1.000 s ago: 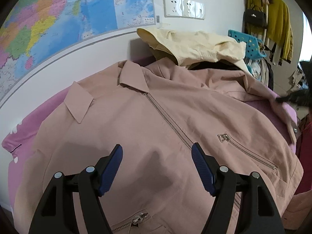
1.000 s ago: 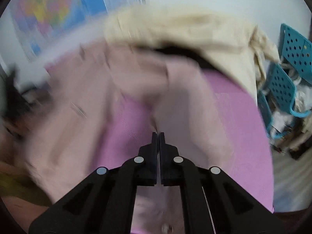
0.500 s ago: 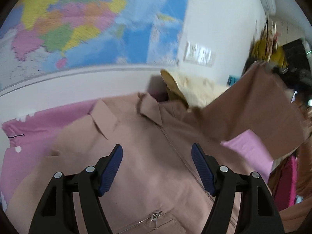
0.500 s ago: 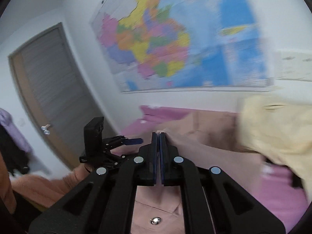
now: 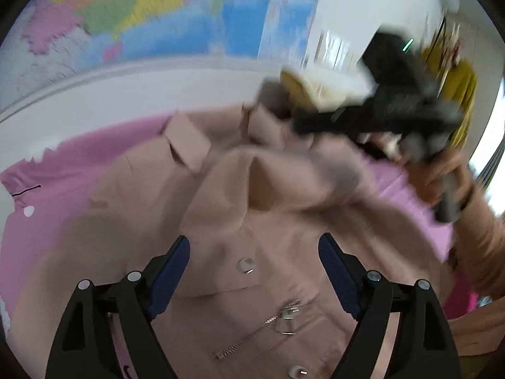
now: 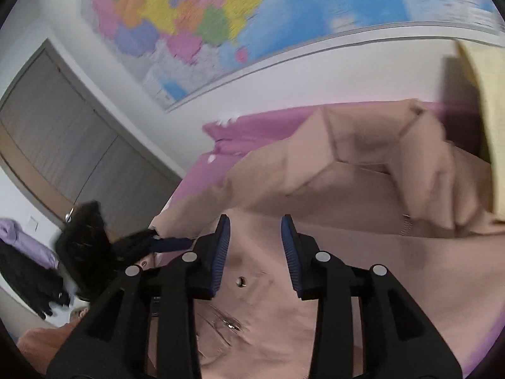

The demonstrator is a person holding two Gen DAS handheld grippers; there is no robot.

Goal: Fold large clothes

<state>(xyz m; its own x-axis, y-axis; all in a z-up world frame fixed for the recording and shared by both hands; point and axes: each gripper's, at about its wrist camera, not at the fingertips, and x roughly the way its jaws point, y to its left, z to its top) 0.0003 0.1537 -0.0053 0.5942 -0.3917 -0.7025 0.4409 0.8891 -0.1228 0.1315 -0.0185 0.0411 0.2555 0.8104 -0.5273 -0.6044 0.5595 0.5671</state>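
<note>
A large dusty-pink jacket (image 5: 271, 252) with a zip and snap buttons lies spread on a pink sheet (image 5: 63, 170). Its right sleeve (image 5: 284, 173) is folded across the chest. My left gripper (image 5: 254, 249) is open and empty above the lower front of the jacket. My right gripper (image 6: 255, 230) is open and empty just above the jacket (image 6: 347, 252), and it shows blurred in the left wrist view (image 5: 378, 117) over the collar area. The left gripper shows at the left of the right wrist view (image 6: 94, 246).
A cream garment (image 5: 318, 88) lies behind the jacket against the wall. A coloured wall map (image 6: 221, 15) hangs above the bed. A grey door (image 6: 63, 145) stands at the left. Yellow clothes (image 5: 460, 94) hang at the right.
My right gripper carried the sleeve over the jacket's front, then opened and let it go. The sleeve now lies folded on the chest. My left gripper stayed open.
</note>
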